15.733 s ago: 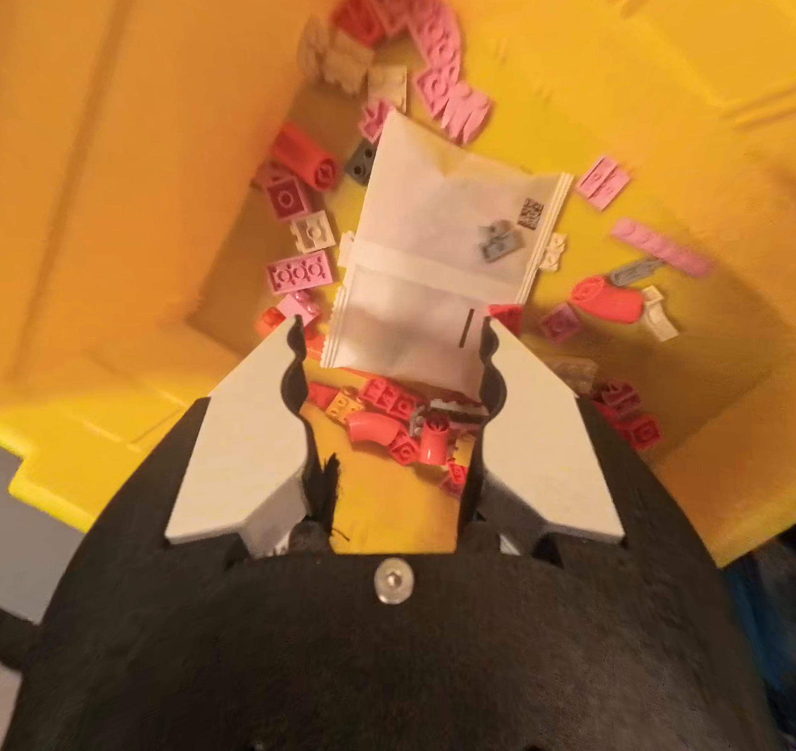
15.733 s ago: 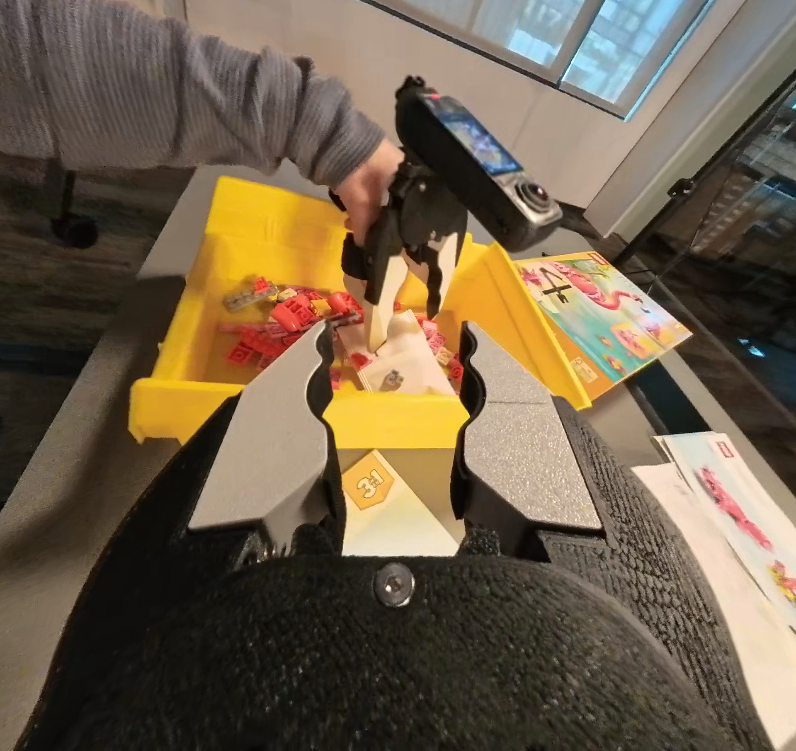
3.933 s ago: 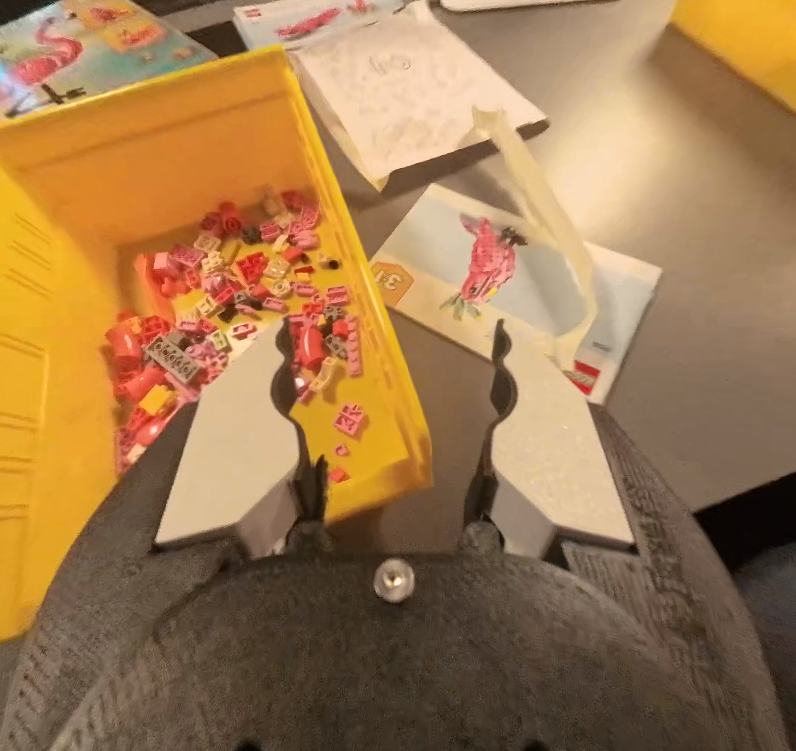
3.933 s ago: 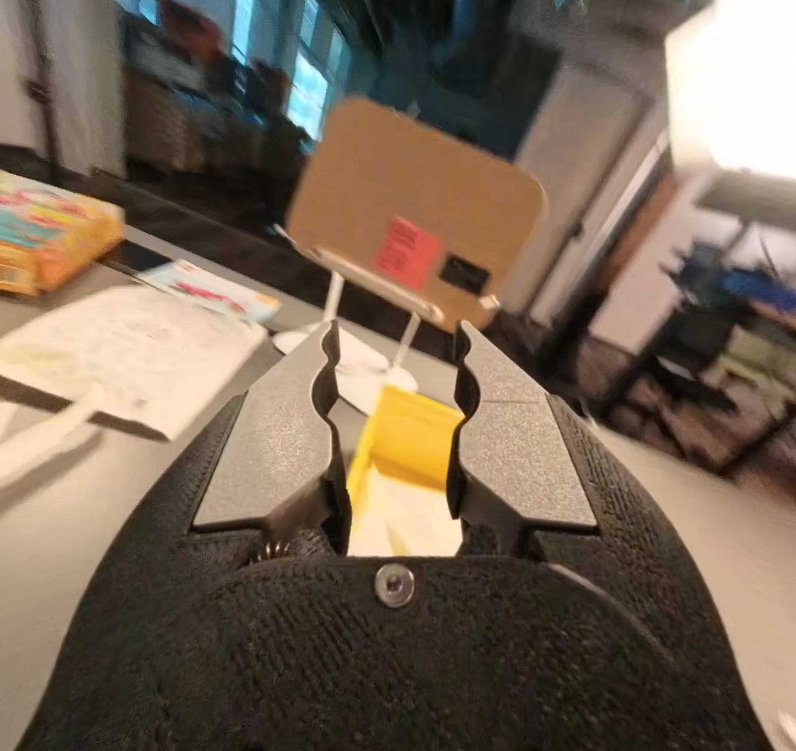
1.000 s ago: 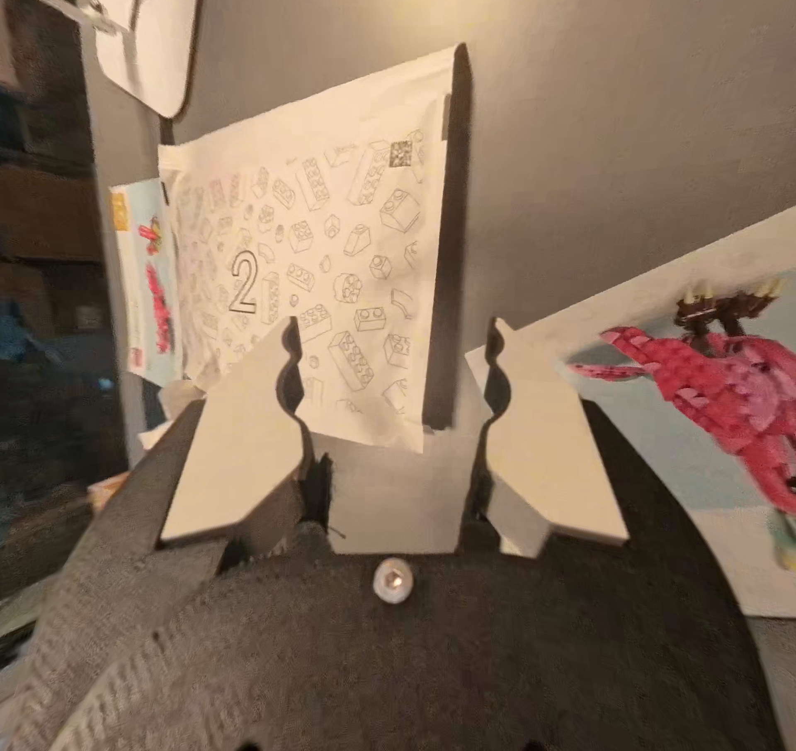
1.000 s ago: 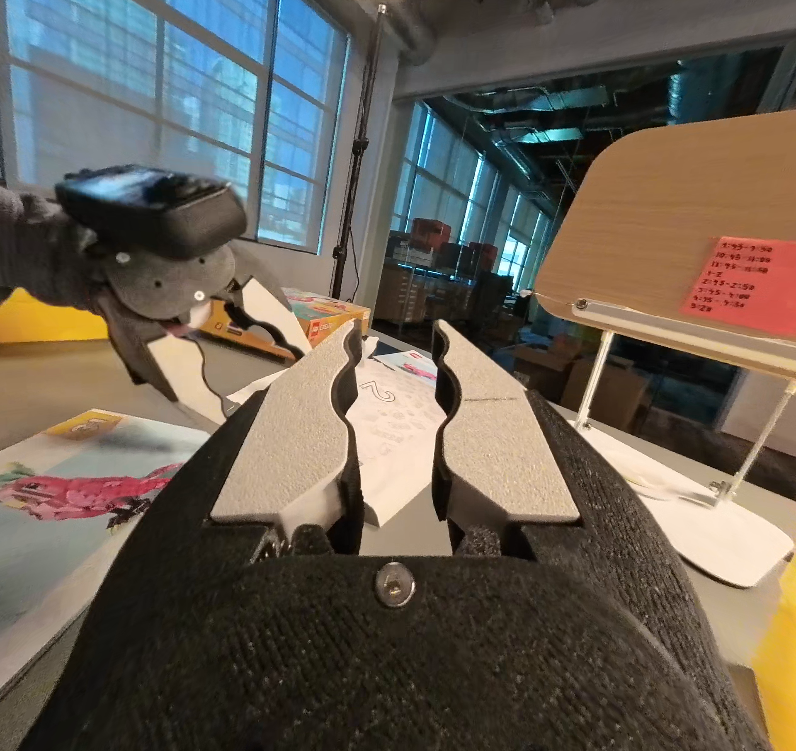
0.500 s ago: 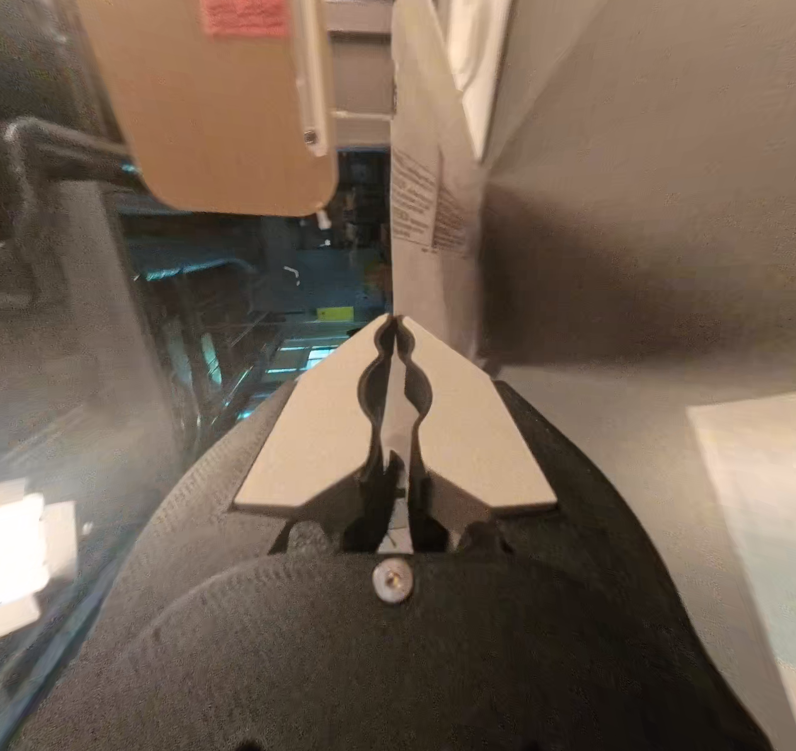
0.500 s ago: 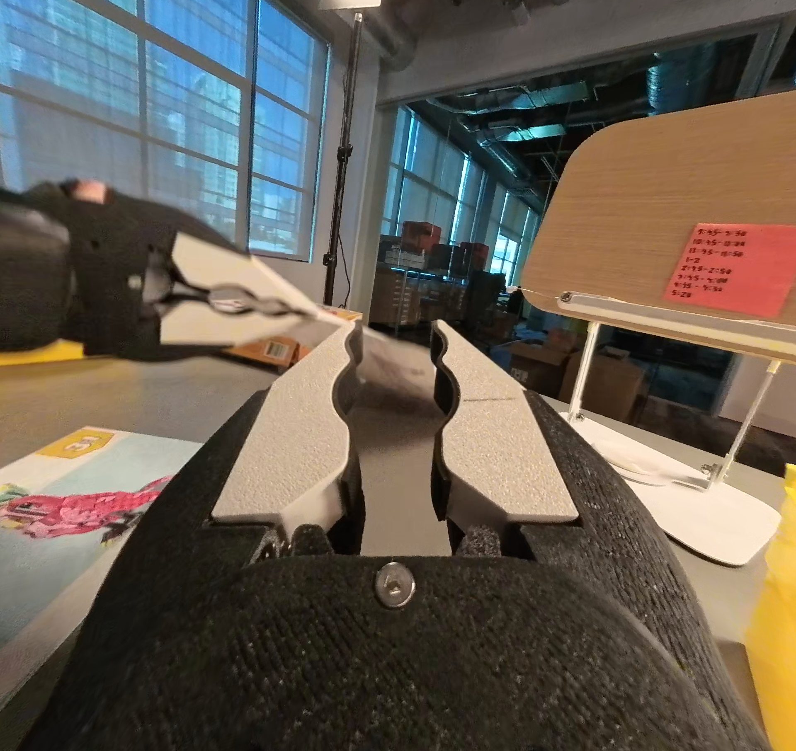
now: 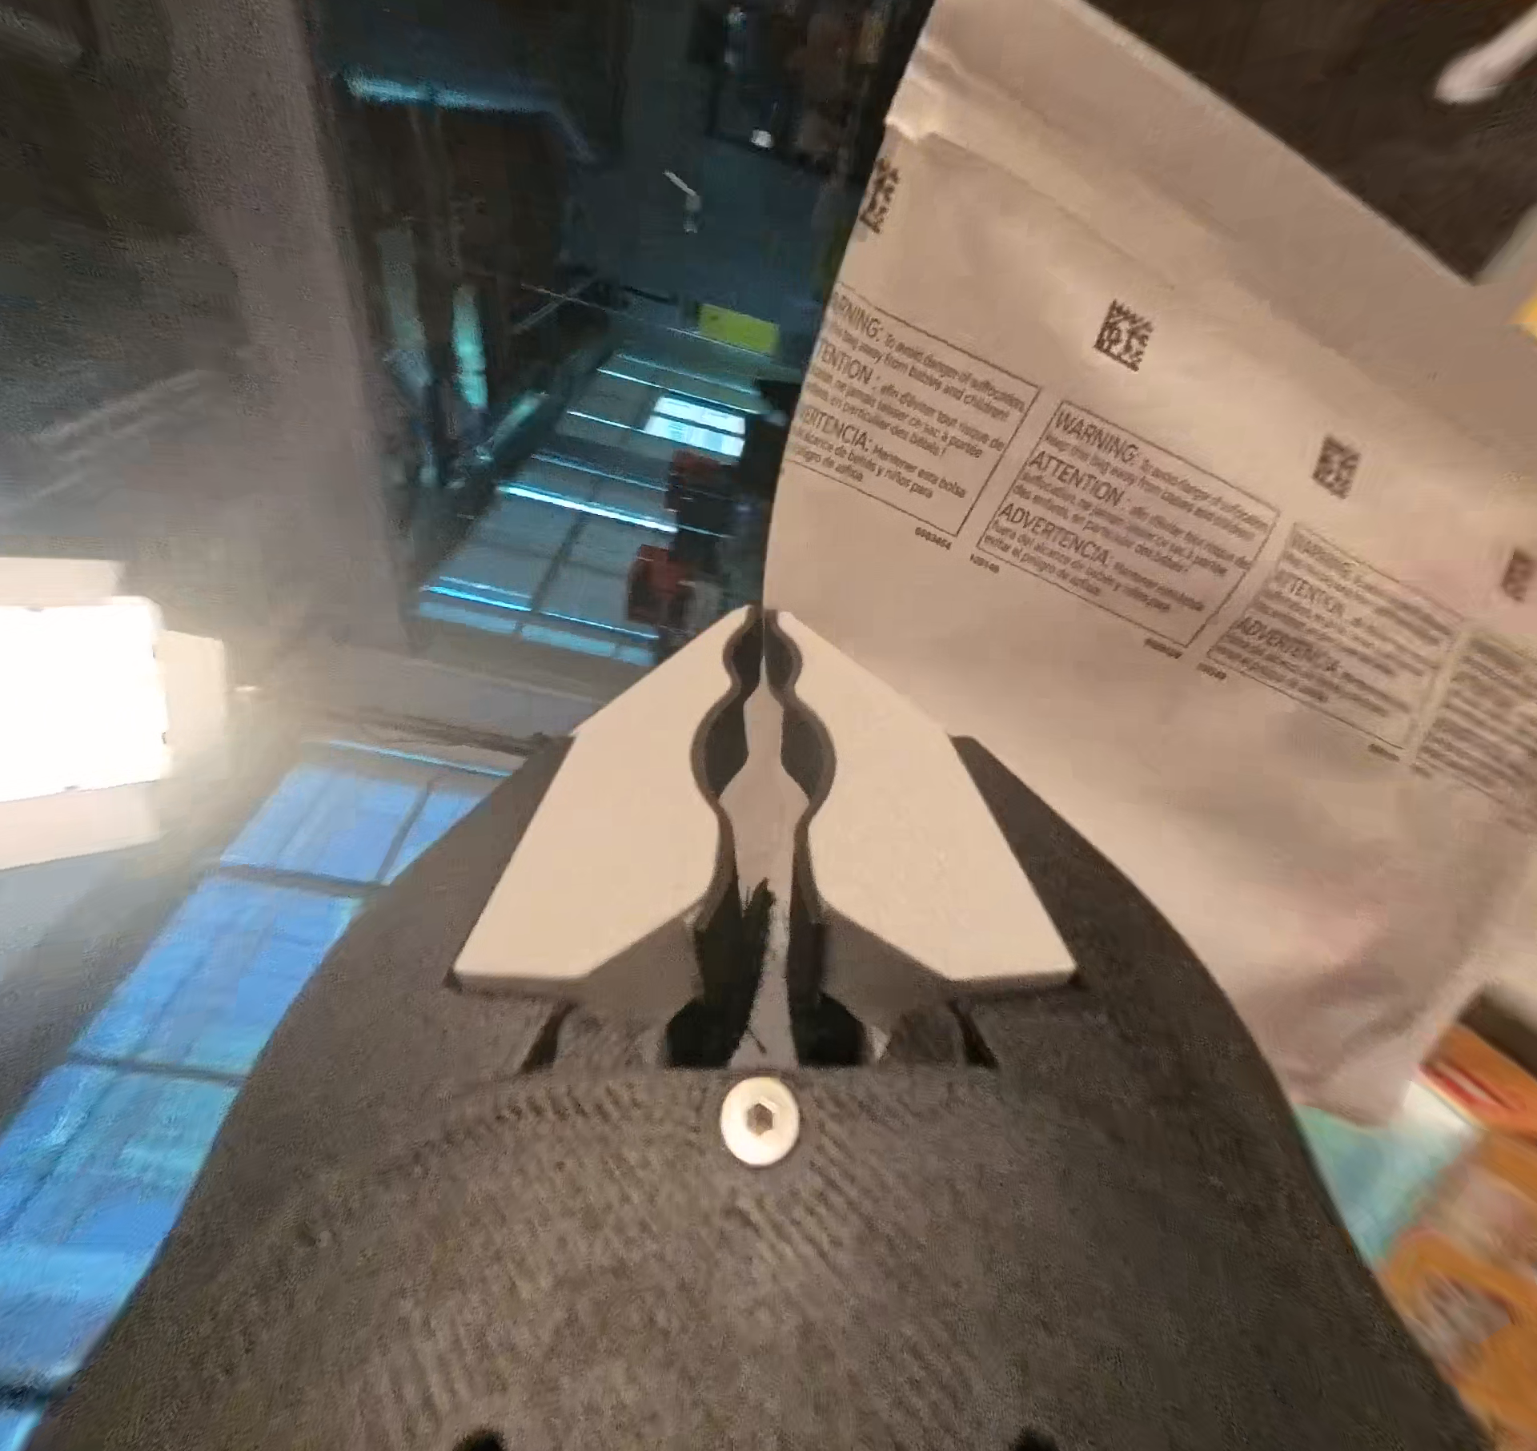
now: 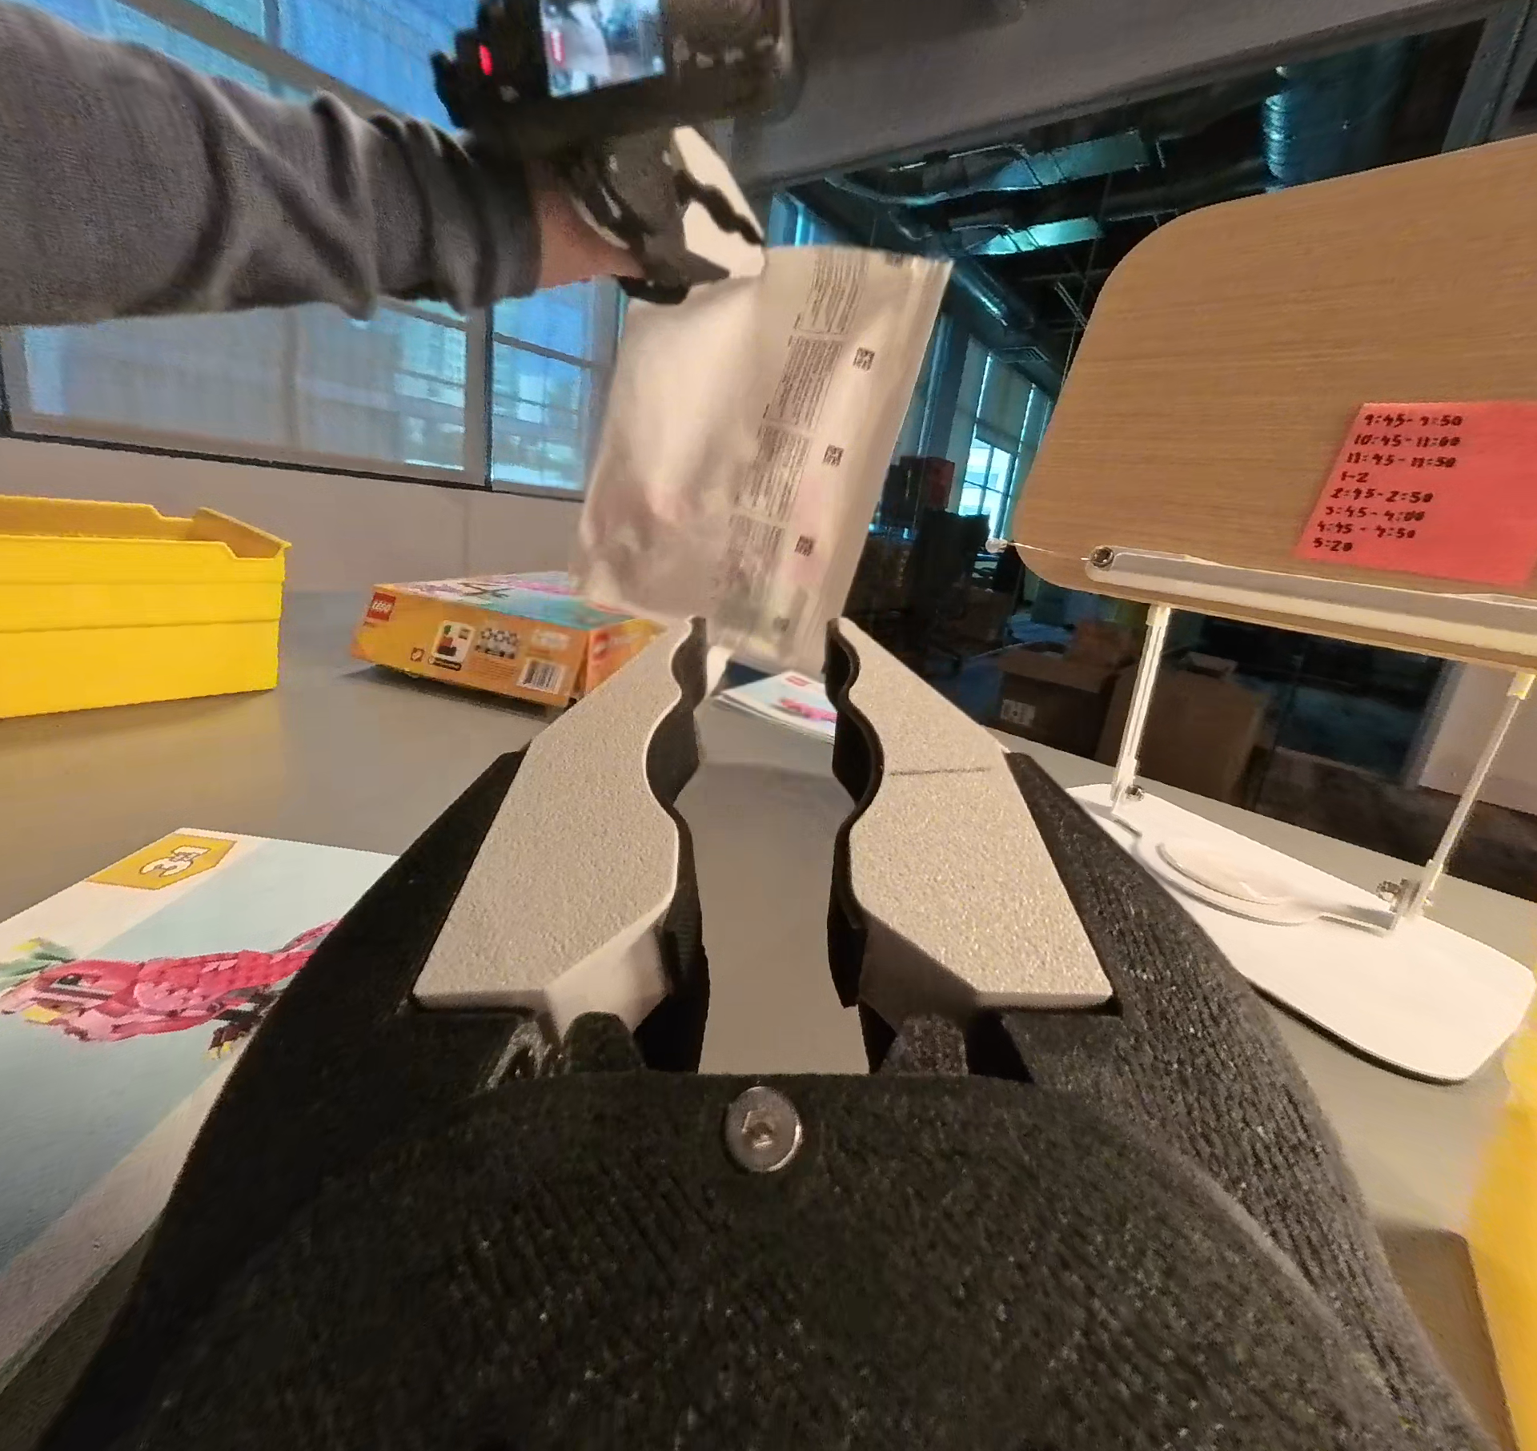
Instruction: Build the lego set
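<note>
Right wrist view: left gripper [image 10: 732, 225] fingers pinch white bag [image 10: 748, 446]; right gripper [image 10: 761, 637] fingers narrow, bare.

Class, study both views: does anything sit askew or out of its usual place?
Yes: a white paper bag hangs tilted in mid-air, pinched at one edge by the left gripper instead of lying on the grey table.

The white paper bag [image 9: 1123, 537] carried rows of boxed black print and small square codes. The pink note [image 10: 1430, 487] on the wooden board [image 10: 1247, 379] bore handwritten black lines. The orange box [image 10: 499, 646] on the counter [image 10: 333, 745] showed a red logo and a barcode. The booklet [image 10: 125, 953] carried a yellow badge.
</note>
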The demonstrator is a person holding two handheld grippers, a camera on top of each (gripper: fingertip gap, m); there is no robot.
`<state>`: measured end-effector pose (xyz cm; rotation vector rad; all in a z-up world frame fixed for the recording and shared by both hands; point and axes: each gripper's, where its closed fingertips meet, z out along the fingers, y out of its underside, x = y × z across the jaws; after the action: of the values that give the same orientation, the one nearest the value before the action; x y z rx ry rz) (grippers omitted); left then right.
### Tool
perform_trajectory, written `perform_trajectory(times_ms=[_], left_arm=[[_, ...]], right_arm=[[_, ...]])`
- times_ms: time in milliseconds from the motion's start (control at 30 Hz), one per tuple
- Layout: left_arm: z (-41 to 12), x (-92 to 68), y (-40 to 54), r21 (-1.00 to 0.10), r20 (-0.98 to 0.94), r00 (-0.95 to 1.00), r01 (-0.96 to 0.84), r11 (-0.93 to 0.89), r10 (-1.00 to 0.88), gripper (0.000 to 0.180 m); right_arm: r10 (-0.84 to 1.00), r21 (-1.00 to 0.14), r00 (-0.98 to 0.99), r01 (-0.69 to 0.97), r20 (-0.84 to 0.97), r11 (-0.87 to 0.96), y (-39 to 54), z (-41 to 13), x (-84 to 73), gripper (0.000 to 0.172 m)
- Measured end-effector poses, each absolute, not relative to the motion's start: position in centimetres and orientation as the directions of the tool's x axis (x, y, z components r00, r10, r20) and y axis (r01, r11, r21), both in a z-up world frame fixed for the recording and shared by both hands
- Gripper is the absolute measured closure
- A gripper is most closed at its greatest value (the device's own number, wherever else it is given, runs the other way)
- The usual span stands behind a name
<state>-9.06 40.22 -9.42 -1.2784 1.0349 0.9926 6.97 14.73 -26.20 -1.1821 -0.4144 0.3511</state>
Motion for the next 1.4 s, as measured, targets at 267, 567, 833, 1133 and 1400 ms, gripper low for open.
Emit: perform_trajectory(times_ms=[267,567,833,1133,1400], left_arm=[[-20.3,-8.6,42.1,-0.118,-0.993,0.118,-0.991,0.065,-0.014,0.18],[-33.4,-6.8,34.0,-0.149,-0.94,0.094,-0.978,0.145,-0.329,0.162],[-31.2,-7.7,20.7,-0.616,-0.546,0.431,-0.787,-0.004,-0.719,0.095],[-38.8,-8.0,4.4,-0.58,-0.284,0.441,-0.786,-0.214,-0.851,0.072],[-40.6,-6.8,1.6,-0.669,-0.158,0.555,-0.668,-0.325,-0.817,0.075]], right_arm=[[0.486,-0.946,0.87,-0.08,0.088,0.316,14.9,-26.3,7.3,0.147],[0.501,-0.952,0.86,-0.066,0.098,0.299,15.1,-26.6,6.9,0.143],[0.52,-0.955,0.843,-0.029,0.135,0.295,14.9,-26.9,6.1,0.142],[0.55,-0.966,0.826,-0.027,0.123,0.258,15.0,-27.5,5.6,0.142],[0.568,-0.971,0.814,-0.019,0.123,0.238,15.0,-27.9,5.2,0.142]])
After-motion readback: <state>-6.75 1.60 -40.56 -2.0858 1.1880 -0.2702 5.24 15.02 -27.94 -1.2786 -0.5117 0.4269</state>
